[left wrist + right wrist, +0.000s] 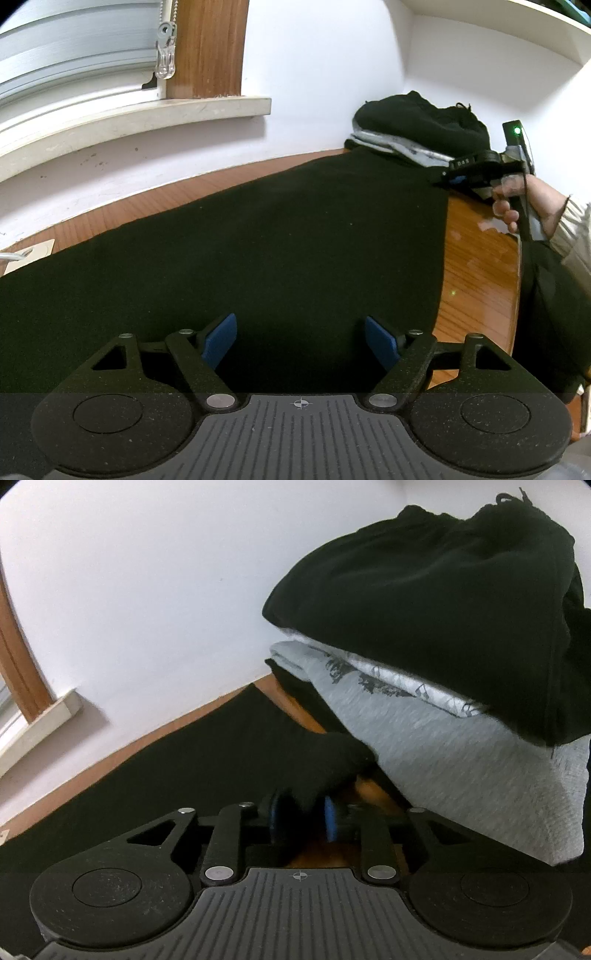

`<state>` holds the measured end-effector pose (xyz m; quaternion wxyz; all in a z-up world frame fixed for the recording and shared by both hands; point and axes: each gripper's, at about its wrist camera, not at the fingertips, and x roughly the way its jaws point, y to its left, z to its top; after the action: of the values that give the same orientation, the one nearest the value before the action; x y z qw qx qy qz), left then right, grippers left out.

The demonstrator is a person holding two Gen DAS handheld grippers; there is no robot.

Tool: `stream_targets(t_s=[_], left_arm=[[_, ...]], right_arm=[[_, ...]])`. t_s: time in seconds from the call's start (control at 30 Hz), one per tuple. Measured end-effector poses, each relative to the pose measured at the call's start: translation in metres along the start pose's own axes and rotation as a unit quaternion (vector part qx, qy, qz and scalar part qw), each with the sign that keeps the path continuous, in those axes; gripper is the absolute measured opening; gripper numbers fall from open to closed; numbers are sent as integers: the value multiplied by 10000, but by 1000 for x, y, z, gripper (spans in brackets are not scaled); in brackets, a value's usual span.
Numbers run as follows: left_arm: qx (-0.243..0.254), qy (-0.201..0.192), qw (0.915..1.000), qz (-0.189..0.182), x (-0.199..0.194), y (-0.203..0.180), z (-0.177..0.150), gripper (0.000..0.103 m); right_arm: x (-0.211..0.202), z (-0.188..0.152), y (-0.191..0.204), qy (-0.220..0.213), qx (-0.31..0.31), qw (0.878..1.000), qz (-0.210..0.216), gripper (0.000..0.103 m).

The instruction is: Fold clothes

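Wooden desk (476, 258) against a white wall (325, 74), window sill (147, 114) at left. Black garment (258, 240) lies spread flat across the desk. Left claw (301, 341) tilts down over the near part of the garment, blue pads (220, 341) spread wide, nothing between them. Right claw (303, 818) at the garment's far right corner, angled down, a person's hand (517, 199) gripping its handle, beige sleeve (569, 229) behind. Pads partly apart with a bunched fold of black cloth between them; blurred, cannot tell if they press on it. Just beyond sits a stack of folded clothes (443, 709): black item on top, grey printed ones under, against the wall.
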<state>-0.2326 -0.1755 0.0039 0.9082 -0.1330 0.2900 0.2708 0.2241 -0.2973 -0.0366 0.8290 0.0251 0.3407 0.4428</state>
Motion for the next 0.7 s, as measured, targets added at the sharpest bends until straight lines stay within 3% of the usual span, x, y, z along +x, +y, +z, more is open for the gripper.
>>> stream_targets(t_s=[0.2,0.4,0.47,0.5,0.6,0.7], left_arm=[[-16,-4,10000,2,1,-1,0,80],[-55,-14,10000,-13,0,-1,0,80],[-66,-17,10000,-24,0,0,0,80],[-72,-18,10000,-30,0,0,1,80],[-84,-19,10000,-44,0,1,1,80],[-87,-16,9999,-61,0,2,1,81]], right_arm=[[4,4,-6,-22,163,9998,147,27],[6,4,9,83,-432,9990,-33,22],[-2,3,4,55,-306,9995,-72,32],[-7,2,0,4,-220,9997,-85,32],[-19,0,-16,-134,208,9995,196,32],[-25,2,-30,-245,737,9947,667,23]])
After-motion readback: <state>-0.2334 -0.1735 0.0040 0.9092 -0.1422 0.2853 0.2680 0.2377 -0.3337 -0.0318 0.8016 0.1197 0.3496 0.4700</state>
